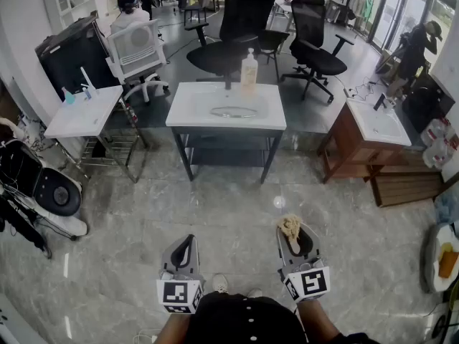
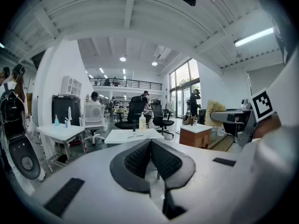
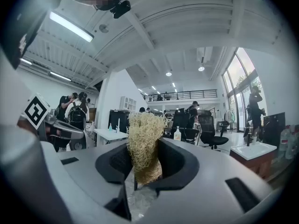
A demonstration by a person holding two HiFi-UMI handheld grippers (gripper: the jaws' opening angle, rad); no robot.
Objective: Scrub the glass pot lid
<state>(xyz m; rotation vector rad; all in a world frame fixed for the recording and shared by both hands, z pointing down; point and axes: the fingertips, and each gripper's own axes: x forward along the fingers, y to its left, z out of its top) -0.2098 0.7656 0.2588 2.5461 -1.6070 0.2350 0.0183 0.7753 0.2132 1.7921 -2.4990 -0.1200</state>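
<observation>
Short of sink table (image 1: 188, 115): left gripper (image 1: 188, 244) closed empty, right gripper (image 1: 290, 233) clamping scrubber (image 1: 290, 225). Glass lid (image 1: 233, 112) in its basin: likely stiff, slick, fragile; hold by rim.

Ahead of us a counter (image 1: 179, 113) carries a bottle (image 1: 249, 70) at its far edge, with a second counter (image 1: 82, 117) left of it, a cabinet (image 1: 341, 145) right, chairs (image 1: 240, 20) behind. Nearest us, the left gripper (image 1: 189, 239) sits beside the right gripper (image 1: 292, 229), a scrubber (image 1: 290, 225) in its fingers (image 3: 177, 162).
</observation>
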